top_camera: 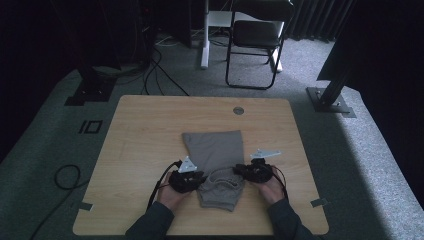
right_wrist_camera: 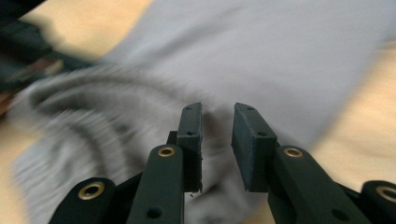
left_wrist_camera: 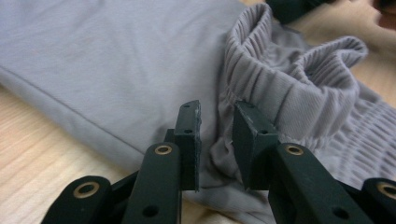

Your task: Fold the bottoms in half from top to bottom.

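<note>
A grey garment [top_camera: 215,147] with a gathered elastic waistband [top_camera: 220,181] lies on the wooden table [top_camera: 140,130], the waistband bunched up at the near end. My left gripper [top_camera: 192,178] is at the waistband's left side. In the left gripper view its jaws stand narrowly apart, pinching a fold of the garment [left_wrist_camera: 116,60] just under the ribbed waistband [left_wrist_camera: 280,84]. My right gripper [top_camera: 245,170] is at the waistband's right side. The right gripper view is blurred; its jaws are equally close together with the grey cloth [right_wrist_camera: 280,51] between them.
A round grommet [top_camera: 238,110] sits near the table's far edge. A folding chair [top_camera: 255,40] and floor cables [top_camera: 160,75] lie beyond the table. Bare wood lies left and right of the garment.
</note>
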{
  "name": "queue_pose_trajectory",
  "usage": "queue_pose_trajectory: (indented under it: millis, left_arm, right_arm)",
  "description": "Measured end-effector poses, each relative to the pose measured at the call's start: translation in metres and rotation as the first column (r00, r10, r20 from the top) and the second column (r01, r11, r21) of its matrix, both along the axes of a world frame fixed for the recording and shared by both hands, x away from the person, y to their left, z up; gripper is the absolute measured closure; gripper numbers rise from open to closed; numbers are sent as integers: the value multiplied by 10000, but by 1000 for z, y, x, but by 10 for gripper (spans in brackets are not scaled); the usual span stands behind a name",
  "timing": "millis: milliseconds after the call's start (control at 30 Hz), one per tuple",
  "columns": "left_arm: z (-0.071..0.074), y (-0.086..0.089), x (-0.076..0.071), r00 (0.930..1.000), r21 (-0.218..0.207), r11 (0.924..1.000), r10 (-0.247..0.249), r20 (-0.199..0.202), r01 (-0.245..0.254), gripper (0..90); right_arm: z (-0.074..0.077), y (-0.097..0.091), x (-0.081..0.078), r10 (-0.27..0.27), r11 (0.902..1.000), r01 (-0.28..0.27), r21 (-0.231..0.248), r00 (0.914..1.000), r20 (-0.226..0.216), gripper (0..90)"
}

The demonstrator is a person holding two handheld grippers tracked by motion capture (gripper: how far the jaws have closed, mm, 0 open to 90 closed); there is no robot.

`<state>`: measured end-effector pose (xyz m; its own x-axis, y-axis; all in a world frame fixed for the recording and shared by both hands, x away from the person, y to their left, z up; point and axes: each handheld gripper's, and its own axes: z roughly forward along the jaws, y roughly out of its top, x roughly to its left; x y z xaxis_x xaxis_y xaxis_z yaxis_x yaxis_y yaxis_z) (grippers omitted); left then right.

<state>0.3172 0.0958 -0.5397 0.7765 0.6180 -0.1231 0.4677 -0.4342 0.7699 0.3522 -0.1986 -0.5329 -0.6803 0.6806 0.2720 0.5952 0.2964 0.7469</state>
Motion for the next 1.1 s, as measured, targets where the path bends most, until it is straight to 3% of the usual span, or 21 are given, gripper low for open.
queue_pose_trajectory:
  millis: [67,133,200,300,600,733,1033,1100]
  left_arm:
    - [0,-1,-2,9999,7,9999,-159,22,159,726]
    - [0,-1,-4,9994,-67,9994,-332,76,332,726]
    - [-1,-1,-4,9990,-126,9989,-447,-32,447,723]
    - [-3,1,-3,9989,-67,9989,-468,-89,467,722]
    - [-3,-5,7,9998,368,9992,176,-25,-175,714]
    - [-5,-14,4,10000,598,9982,17,25,-19,690]
    - [-13,-11,-11,9998,437,9990,-121,-154,128,688]
    - [-12,-10,-10,10000,480,9988,-26,-41,28,676]
  right_arm:
    - [1,-4,9,-802,9967,803,-140,9968,41,738]
    - [-2,-5,19,-959,9954,957,-85,9952,-216,738]
    - [-6,-1,27,-801,9965,790,-269,9960,-391,737]
    - [-12,9,28,-100,9991,74,-427,9981,-610,731]
    - [-11,20,-6,1456,9888,-1473,-237,9873,-630,723]
    - [-10,20,-21,1761,9833,-1785,-341,9824,-626,719]
    - [-13,27,-40,2369,9686,-2425,-541,9670,-937,714]
    - [-11,28,-39,2243,9717,-2283,-614,9723,-658,693]
